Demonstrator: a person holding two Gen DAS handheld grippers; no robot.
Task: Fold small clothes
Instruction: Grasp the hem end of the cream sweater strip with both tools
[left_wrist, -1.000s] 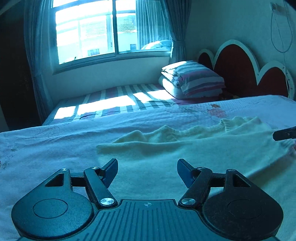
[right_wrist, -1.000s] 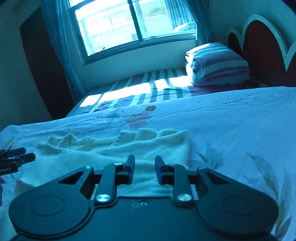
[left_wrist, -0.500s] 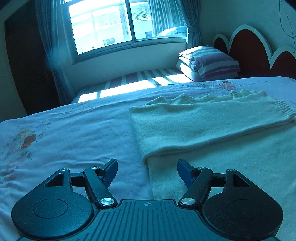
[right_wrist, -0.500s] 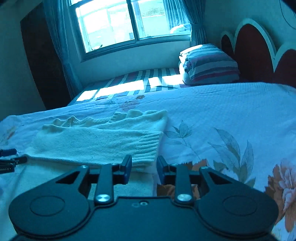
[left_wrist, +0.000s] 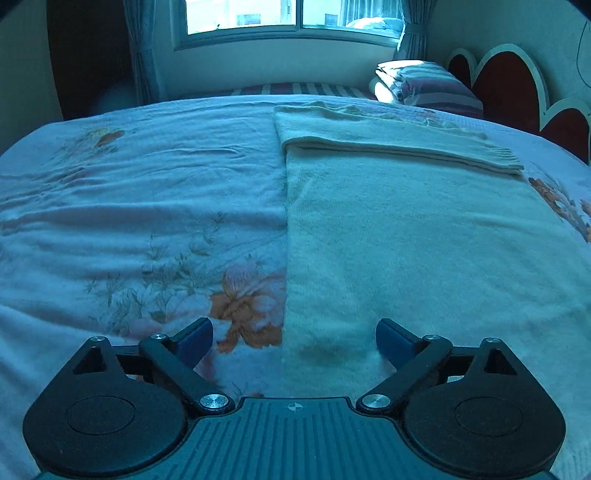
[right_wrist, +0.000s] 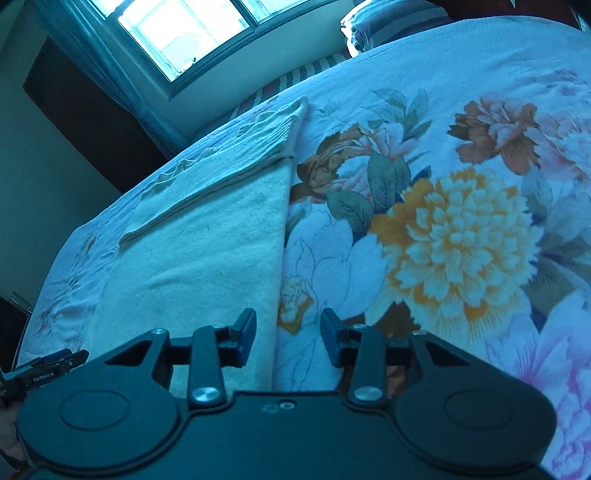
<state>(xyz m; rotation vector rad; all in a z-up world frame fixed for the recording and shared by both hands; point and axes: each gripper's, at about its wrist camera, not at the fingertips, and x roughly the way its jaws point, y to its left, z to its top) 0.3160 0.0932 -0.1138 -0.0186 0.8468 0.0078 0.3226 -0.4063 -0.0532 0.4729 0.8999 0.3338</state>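
A cream knitted sweater (left_wrist: 424, 236) lies flat on the flowered bedspread (left_wrist: 129, 206), with a sleeve (left_wrist: 388, 136) folded across its far end. My left gripper (left_wrist: 294, 338) is open and empty, low over the sweater's near left edge. My right gripper (right_wrist: 288, 338) is open and empty, straddling the sweater's (right_wrist: 207, 251) near right edge. The left gripper's tip (right_wrist: 55, 363) shows at the far left of the right wrist view.
A stack of striped pillows (left_wrist: 424, 86) sits by the red scalloped headboard (left_wrist: 517, 81). A window (left_wrist: 295, 14) with curtains is behind the bed. The bedspread (right_wrist: 461, 221) extends to the right of the sweater.
Both grippers have pulled back toward the near end of the sweater and dropped lower. The right gripper's jaws have opened wider. The sleeve stays folded across the far end.
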